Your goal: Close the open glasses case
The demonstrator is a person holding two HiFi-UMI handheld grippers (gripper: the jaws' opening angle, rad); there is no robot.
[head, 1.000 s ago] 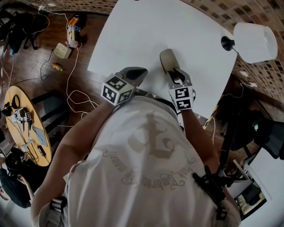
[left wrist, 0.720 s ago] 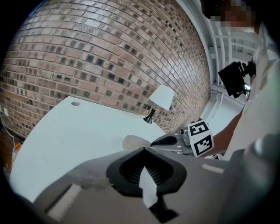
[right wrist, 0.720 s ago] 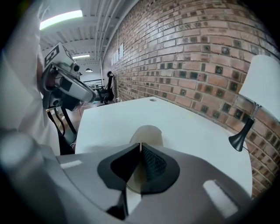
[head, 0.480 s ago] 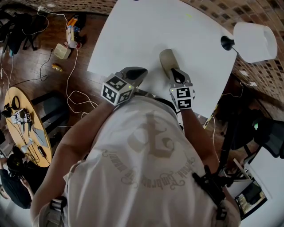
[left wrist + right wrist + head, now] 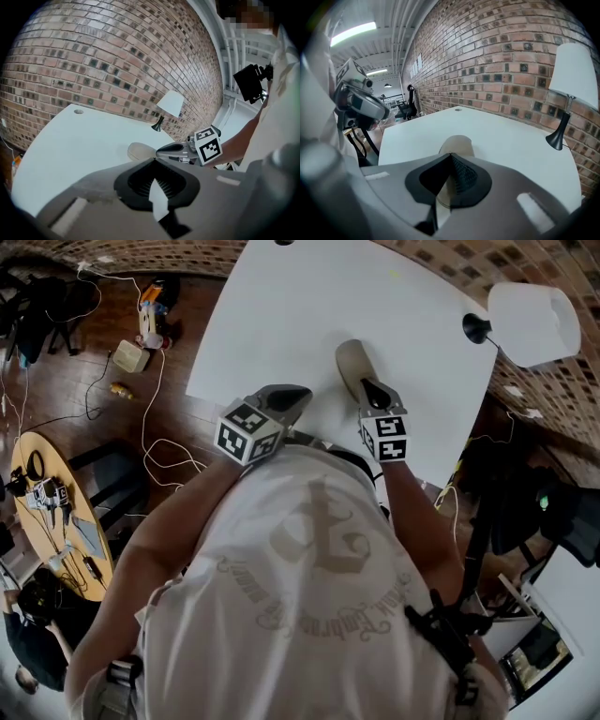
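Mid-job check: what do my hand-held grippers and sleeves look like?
The left hand-held gripper and right hand-held gripper are grey with black ribbed pads; each carries a cube of black-and-white square markers. The person wears a white short-sleeved T-shirt.

- The counter [image 5: 281,324] is bare from 10 to 12 o'clock ahead of my left hand-held gripper [image 5: 294,392], so there is free passage there.
- The glasses case [image 5: 351,362] lies at 12 o'clock, right at the tip of my right hand-held gripper [image 5: 366,388], and blocks the straight way forward.
- Beyond the case, towards 1 o'clock, the counter is open.
- A lamp [image 5: 530,322] stands at 2 o'clock by the counter's right corner, well apart from both hand-held grippers.
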